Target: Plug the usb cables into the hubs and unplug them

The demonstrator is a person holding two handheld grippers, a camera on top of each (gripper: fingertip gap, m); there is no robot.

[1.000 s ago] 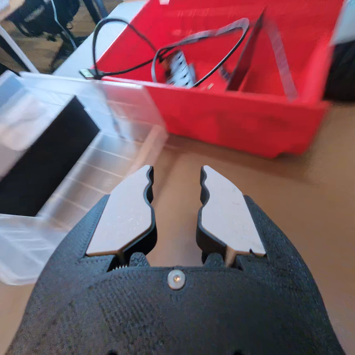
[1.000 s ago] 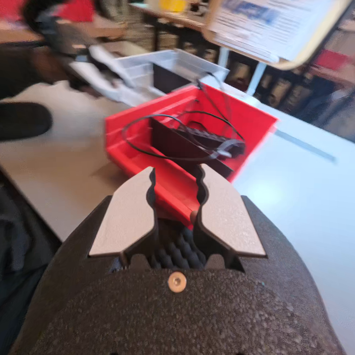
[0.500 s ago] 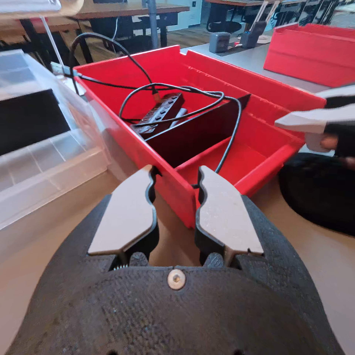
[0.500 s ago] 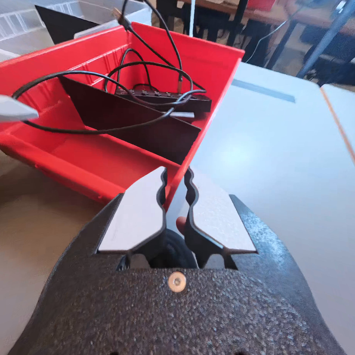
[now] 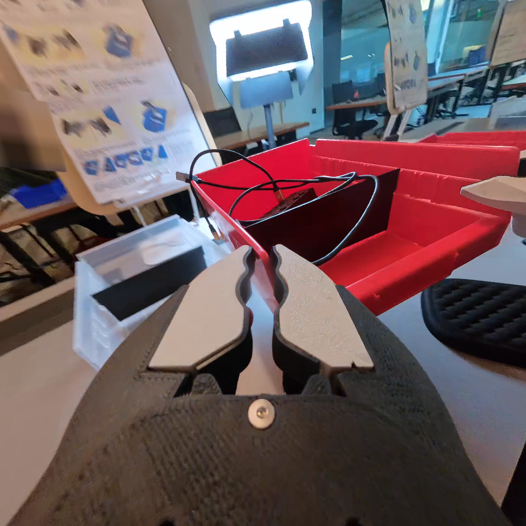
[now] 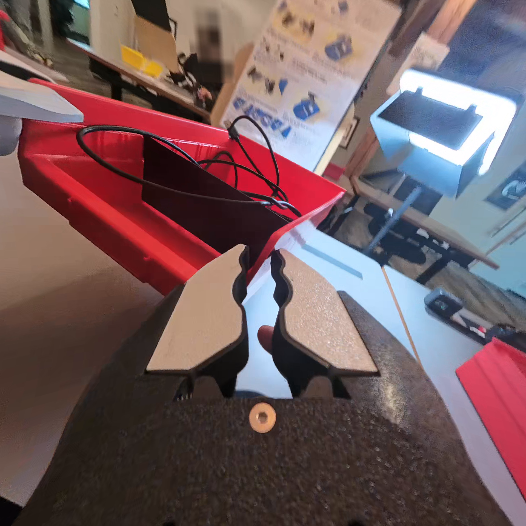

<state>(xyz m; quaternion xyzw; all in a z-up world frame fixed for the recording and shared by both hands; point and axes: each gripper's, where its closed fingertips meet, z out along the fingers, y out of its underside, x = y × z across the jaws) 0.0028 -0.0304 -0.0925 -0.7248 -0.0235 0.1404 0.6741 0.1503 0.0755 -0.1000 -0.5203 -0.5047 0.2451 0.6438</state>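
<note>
Your left gripper [image 5: 261, 253] straddles the near left corner of the red bin [image 5: 421, 273]; its fingers stand a little apart with the bin wall in the gap, and whether they pinch the wall cannot be told. Your right gripper [image 6: 259, 254] sits at the bin's [image 6: 119, 222] opposite near corner, fingers likewise slightly apart on either side of the wall edge; contact cannot be confirmed there either. No brand or legible marking shows on either gripper or on the bin.

Inside the bin, a black divider [image 5: 327, 227] splits it into two compartments. The near compartment holds only a loop of black cable [image 5: 367, 210] draped over the divider. The black hub [image 5: 290, 202] lies in the far compartment, with an orange-tipped plug [image 5: 279, 194] standing at its top face. One free USB plug [image 5: 182, 177] hangs over the far left rim.

Left of the bin stands a clear box [image 5: 136, 256]. Behind it stands a printed board [image 5: 113, 108]; its writing is blurred and unreadable.
</note>
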